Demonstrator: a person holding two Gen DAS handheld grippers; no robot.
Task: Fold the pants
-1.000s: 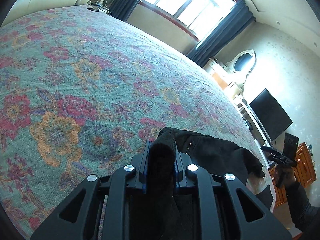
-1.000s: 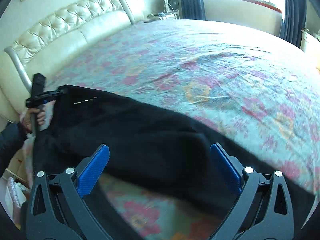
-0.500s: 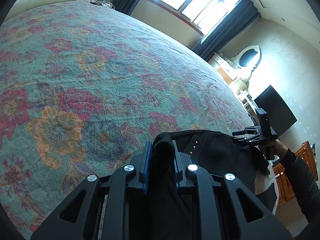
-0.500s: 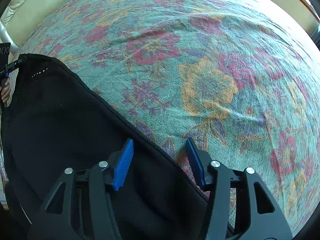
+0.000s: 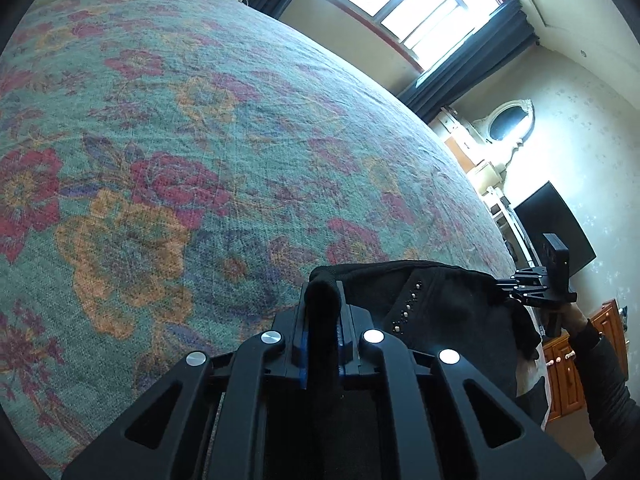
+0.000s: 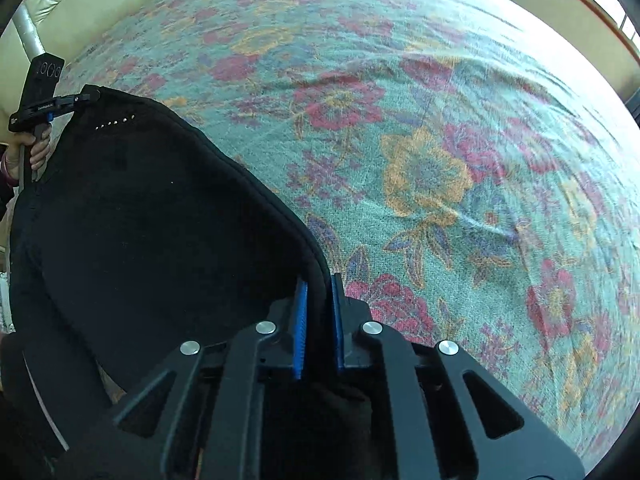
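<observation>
Pants (image 6: 160,232) are pinched at the edge by both grippers (image 5: 322,320) (image 6: 318,312) over the bed (image 6: 440,120); thin bites risk slipping once lifted.

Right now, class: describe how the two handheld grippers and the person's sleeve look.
Each gripper, left gripper and right gripper, is matte black plastic with triangular cut-outs, round silver bolts and blue ribbed pads. A dark long sleeve covers the right forearm. No cables show.
</observation>
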